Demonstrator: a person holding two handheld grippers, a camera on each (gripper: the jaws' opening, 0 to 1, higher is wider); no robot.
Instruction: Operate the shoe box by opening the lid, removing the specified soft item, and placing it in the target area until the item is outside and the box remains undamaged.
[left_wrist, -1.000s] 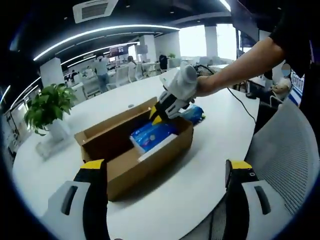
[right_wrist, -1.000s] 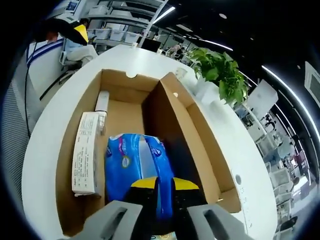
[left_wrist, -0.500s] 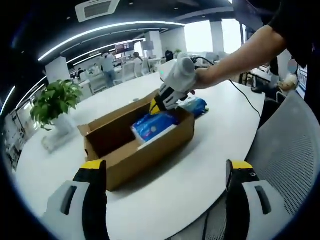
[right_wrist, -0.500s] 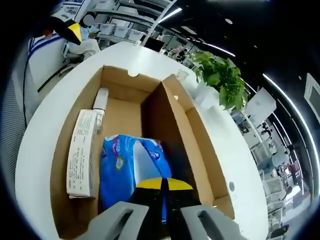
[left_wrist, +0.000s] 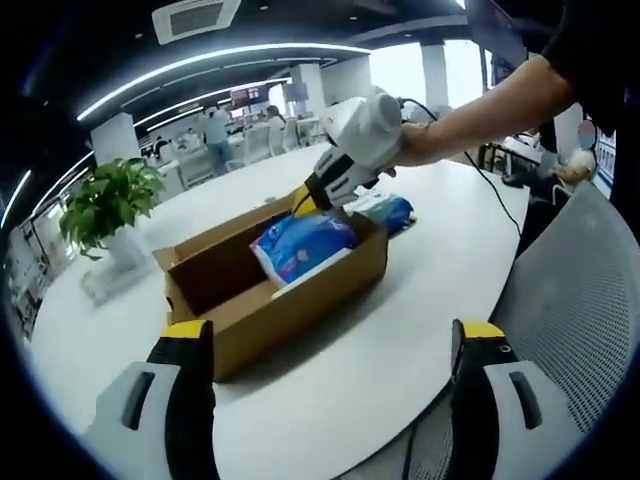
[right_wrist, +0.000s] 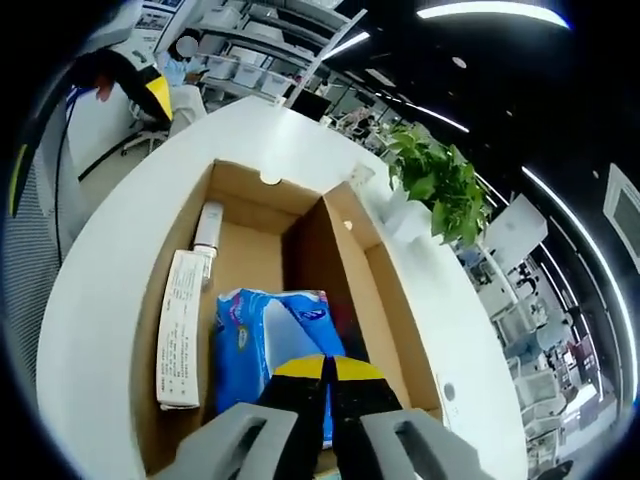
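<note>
White round table (left_wrist: 400, 330) carries open cardboard box (left_wrist: 300, 305), potted plant (left_wrist: 105, 215), blue pack (left_wrist: 392, 212).

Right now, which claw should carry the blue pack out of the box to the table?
The right claw. It is shut on the blue pack, which already rises above the rim of the open box. The left claw hangs open on the near side of the box, holding nothing.
</note>
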